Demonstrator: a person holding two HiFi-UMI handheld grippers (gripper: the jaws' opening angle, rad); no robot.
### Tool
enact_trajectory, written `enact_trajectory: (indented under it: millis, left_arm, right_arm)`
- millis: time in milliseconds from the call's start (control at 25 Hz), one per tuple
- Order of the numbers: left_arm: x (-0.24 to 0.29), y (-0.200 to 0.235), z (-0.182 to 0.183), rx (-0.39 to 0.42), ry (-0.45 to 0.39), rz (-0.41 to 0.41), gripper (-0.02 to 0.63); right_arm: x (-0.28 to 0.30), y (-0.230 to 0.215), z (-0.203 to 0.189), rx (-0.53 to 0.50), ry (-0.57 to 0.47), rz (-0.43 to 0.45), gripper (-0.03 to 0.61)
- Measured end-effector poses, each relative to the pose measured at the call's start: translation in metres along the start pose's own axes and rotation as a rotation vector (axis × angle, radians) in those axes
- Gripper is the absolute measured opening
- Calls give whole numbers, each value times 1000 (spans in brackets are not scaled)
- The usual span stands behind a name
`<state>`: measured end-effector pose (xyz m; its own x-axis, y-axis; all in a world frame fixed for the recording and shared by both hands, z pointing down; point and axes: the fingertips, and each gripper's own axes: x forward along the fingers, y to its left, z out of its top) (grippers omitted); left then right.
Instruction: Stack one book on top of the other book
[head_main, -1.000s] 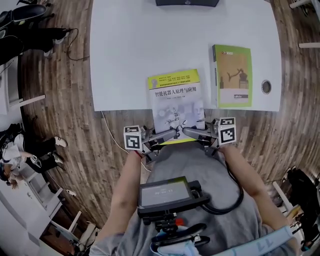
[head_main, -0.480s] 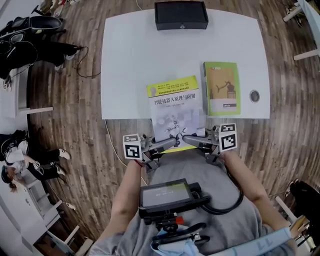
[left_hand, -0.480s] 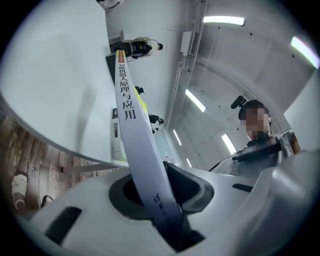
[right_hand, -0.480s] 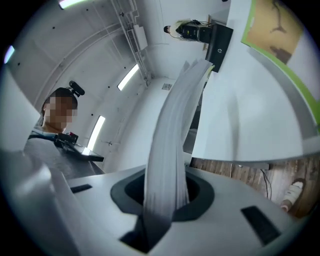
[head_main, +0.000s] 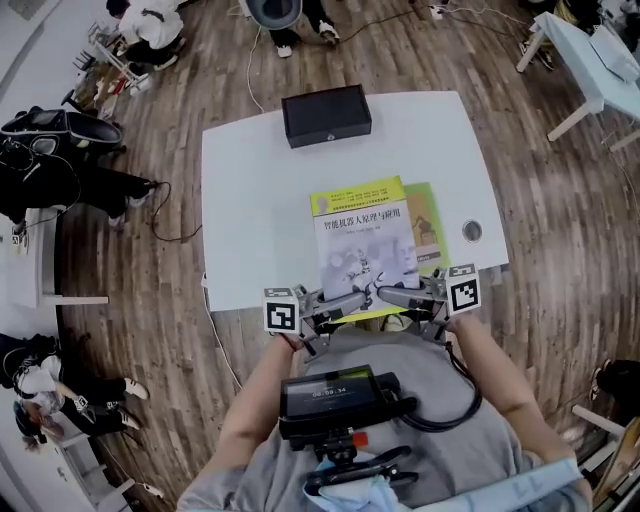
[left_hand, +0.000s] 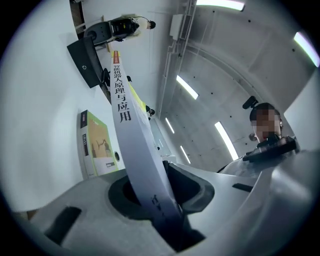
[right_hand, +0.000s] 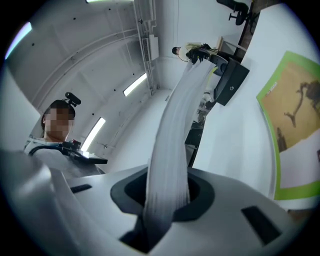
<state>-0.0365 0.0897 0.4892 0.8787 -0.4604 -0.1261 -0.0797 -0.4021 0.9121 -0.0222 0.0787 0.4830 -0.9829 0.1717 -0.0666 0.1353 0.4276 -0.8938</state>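
Note:
A white book with a yellow band (head_main: 365, 245) hangs in the air above the white table (head_main: 250, 220), held flat by its near edge. My left gripper (head_main: 343, 301) is shut on its near left corner and my right gripper (head_main: 393, 295) on its near right corner. The left gripper view shows the printed spine (left_hand: 134, 145) running out from between the jaws. In the right gripper view the page edges (right_hand: 172, 150) do the same. A green book (head_main: 433, 225) lies on the table, and in the head view the lifted book covers most of it. It also shows as the green book (left_hand: 97, 145) (right_hand: 292, 125) in both gripper views.
A black box (head_main: 326, 115) sits at the table's far edge. A round grommet hole (head_main: 472, 231) is right of the green book. People and bags are on the wooden floor to the left and behind, and another white table (head_main: 590, 50) stands at the far right.
Both grippers have raised the white book off the table's near edge and carried it right, so it now overlaps the green book. The head view takes in more of the room.

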Motion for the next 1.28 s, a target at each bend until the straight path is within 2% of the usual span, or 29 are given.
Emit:
enact_trajectory:
  millis: [240, 480, 720, 880, 1040, 1280]
  left_arm:
    - [60, 7, 26, -6, 63, -26, 95]
    - [94, 19, 20, -14, 68, 4, 98]
    - [129, 50, 10, -102, 4, 84, 100]
    - [137, 71, -1, -141, 12, 136, 104]
    - [140, 89, -6, -212, 23, 153, 104]
    - [129, 112, -11, -287, 29, 163, 104]
  right_arm:
    - [-48, -7, 44, -15, -54, -36, 84]
    - [-82, -15, 52, 23, -51, -39, 84]
    - [-118, -44, 55, 117, 7, -11, 84]
    - [-130, -62, 47, 188, 10, 13, 84]
    - [-132, -78, 45, 245, 0, 44, 84]
    - [-127, -106, 34, 319, -13, 25, 84]
